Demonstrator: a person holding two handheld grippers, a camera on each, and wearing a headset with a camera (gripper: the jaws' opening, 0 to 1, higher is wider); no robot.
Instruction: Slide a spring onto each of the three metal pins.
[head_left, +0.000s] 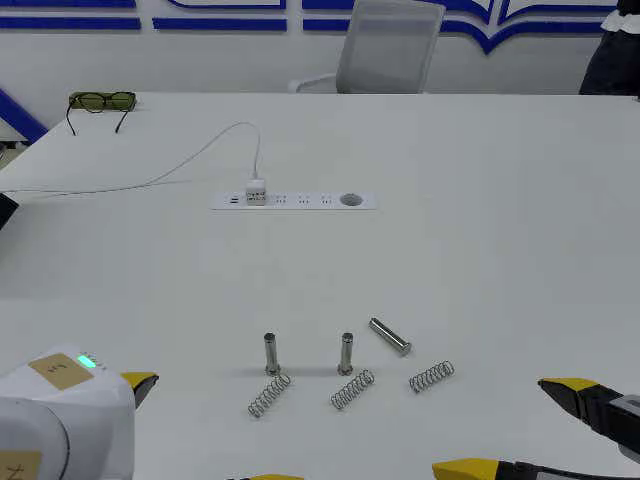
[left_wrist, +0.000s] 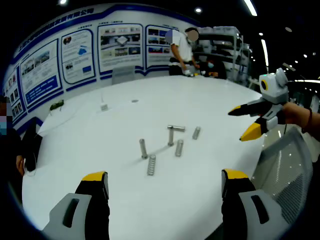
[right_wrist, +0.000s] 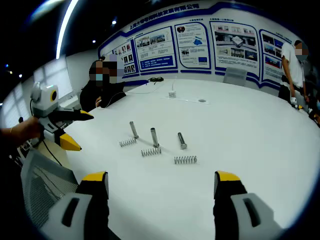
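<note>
Left hand-held gripper (left_wrist: 165, 175): spread wide, only bare worktop (head_left: 480, 270) between the yellow tips. Gripping nothing and touching none of the parts. In the head view, low in the left corner, white body with a lit green indicator, over the near part of the worktop.

Right hand-held gripper (right_wrist: 161, 176): likewise spread wide, gripping nothing, clear of every part. In the head view, low in the right corner, yellow tips well apart. In the left gripper view, held in a hand (left_wrist: 299, 112) at the right, raised above the worktop, tips parted.

Left pin (head_left: 271, 352): upright on the worktop, shaft bare.
Left spring (head_left: 269, 395): flat on the worktop, on a slant, just in front of the left pin's foot; contact with the pin cannot be told.

Middle pin (head_left: 346, 352): upright, shaft bare.
Middle spring (head_left: 352, 389): flat, on a slant, just in front of the middle pin's foot; contact cannot be told.

Right pin (head_left: 390, 336): on its side, slanted, just beside the middle pin.
Right spring (head_left: 431, 376): flat, near the right pin on its near side, apart from it.

All six parts grouped between the two hand-held grippers and well apart from both.

Farther back on the worktop: white power strip (head_left: 294, 201), with a white plug (head_left: 255, 190) and a cable (head_left: 190, 160) running off to the left. Dark-framed glasses (head_left: 100, 102) near the far left edge. Grey chair (head_left: 385, 45) beyond the far edge.
</note>
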